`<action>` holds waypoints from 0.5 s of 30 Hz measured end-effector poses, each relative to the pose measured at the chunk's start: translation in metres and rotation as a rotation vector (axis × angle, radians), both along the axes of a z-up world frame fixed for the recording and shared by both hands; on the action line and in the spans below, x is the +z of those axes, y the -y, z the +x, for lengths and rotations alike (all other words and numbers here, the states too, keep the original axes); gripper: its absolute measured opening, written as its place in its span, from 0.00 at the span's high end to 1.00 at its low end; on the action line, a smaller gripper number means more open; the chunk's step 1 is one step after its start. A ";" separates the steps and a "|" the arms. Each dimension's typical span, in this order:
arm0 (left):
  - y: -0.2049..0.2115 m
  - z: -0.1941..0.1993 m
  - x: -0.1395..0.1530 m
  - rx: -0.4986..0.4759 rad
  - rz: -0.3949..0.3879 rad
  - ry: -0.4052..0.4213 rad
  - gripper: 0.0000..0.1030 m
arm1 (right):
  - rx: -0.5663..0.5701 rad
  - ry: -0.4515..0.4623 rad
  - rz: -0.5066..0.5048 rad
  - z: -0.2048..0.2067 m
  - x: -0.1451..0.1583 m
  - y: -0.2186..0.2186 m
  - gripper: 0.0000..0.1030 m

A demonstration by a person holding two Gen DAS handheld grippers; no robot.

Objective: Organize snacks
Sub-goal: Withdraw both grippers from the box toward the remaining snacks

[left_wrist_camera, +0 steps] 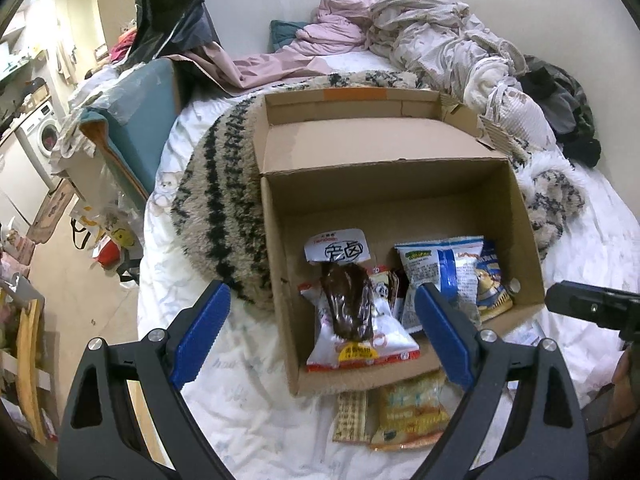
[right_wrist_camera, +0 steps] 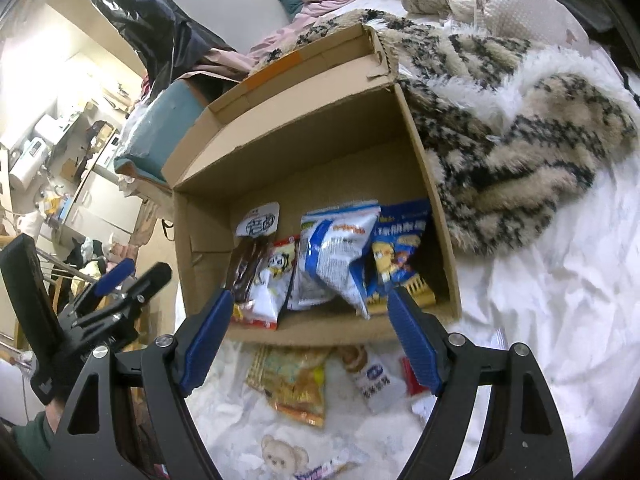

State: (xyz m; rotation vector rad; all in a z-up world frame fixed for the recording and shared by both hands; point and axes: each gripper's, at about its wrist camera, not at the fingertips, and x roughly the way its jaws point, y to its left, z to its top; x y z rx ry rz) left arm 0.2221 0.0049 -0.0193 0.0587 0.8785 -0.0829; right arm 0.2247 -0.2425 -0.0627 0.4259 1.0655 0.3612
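An open cardboard box lies on the white bed sheet. Inside are several snack packs: a dark brown pack with a white label, a white and red pack, a blue and white bag and a blue cartoon pack. In front of the box lie a yellow-orange pack and a small white packet. My left gripper is open and empty above the box's near edge. My right gripper is open and empty above the loose packs.
A fuzzy beige and black blanket lies under and behind the box. Crumpled bedding and clothes pile at the back. The bed's left edge drops to the floor. The right gripper's body shows at the right; the left gripper shows at the left.
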 end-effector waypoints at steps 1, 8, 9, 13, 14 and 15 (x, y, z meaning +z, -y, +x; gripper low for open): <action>-0.001 -0.005 0.000 0.004 0.001 -0.005 0.11 | -0.005 -0.006 -0.002 -0.006 0.000 0.002 0.20; -0.004 -0.032 -0.009 0.000 -0.004 -0.064 0.11 | -0.007 -0.028 -0.034 -0.036 -0.001 -0.001 0.20; -0.004 -0.037 -0.010 -0.001 -0.007 -0.069 0.11 | -0.006 -0.030 -0.037 -0.040 -0.001 -0.002 0.20; -0.009 -0.052 -0.014 0.017 -0.031 -0.094 0.11 | -0.007 -0.033 -0.041 -0.055 0.000 -0.003 0.20; -0.010 -0.056 -0.016 0.023 -0.041 -0.106 0.11 | -0.010 -0.036 -0.035 -0.058 -0.001 -0.002 0.20; -0.011 -0.059 -0.018 0.026 -0.047 -0.115 0.11 | -0.013 -0.039 -0.030 -0.061 -0.001 -0.001 0.20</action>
